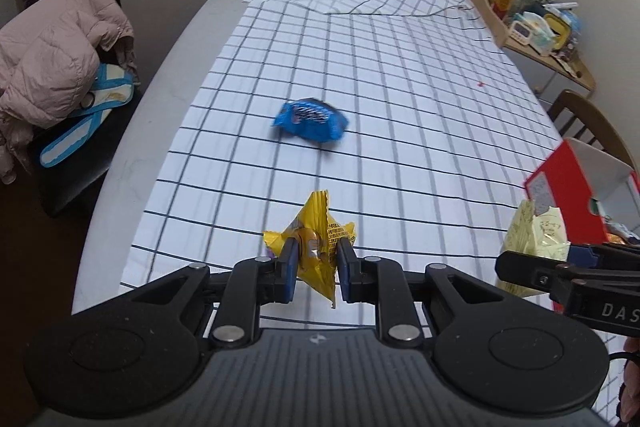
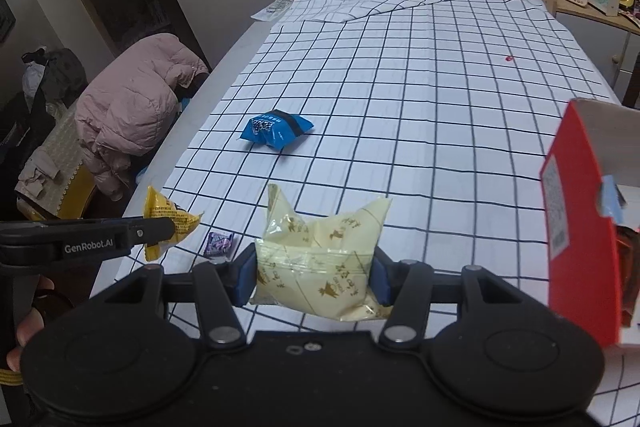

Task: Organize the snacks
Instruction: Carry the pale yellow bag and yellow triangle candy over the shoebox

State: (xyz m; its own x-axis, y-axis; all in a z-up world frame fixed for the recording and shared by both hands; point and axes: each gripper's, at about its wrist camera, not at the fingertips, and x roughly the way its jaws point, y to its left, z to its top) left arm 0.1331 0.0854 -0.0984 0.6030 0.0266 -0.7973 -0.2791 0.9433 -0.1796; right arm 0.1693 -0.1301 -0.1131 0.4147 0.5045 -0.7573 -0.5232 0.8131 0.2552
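Left claw [image 1: 316, 259] is clamped tight on a crinkly yellow foil snack packet [image 1: 316, 247], pinched around its middle so the packet's long axis runs roughly 12-to-6 in the left wrist view, with one pointed end sticking up past the pads and the other hanging below. Right claw [image 2: 314, 273] is closed on a puffy pale-yellow plastic snack bag with brown print [image 2: 320, 259]; that one sits wide between the pads, long axis across at 9-to-3. Both packets look lifted clear of the white cloth with the dark grid [image 2: 400, 107].

The thing that matters for the next bit, I reckon: the open red cardboard box with the white inside [image 2: 580, 227] is at about 3 o'clock from the right claw and close by, while from the left claw it's out at 2 to 3 o'clock [image 1: 568, 195] with the right claw sitting in between. So the right hand is clearly nearer and has the clean path. If both go at once they'd crowd each other at the opening, so I'd guess pale bag first, yellow packet after.

Leftovers on the cloth: a blue foil snack pack [image 2: 276, 131] at around 11 o'clock from the right claw, well apart, and a small purple wrapped candy [image 2: 219, 245] just off at 9 o'clock, near the left claw's yellow packet.
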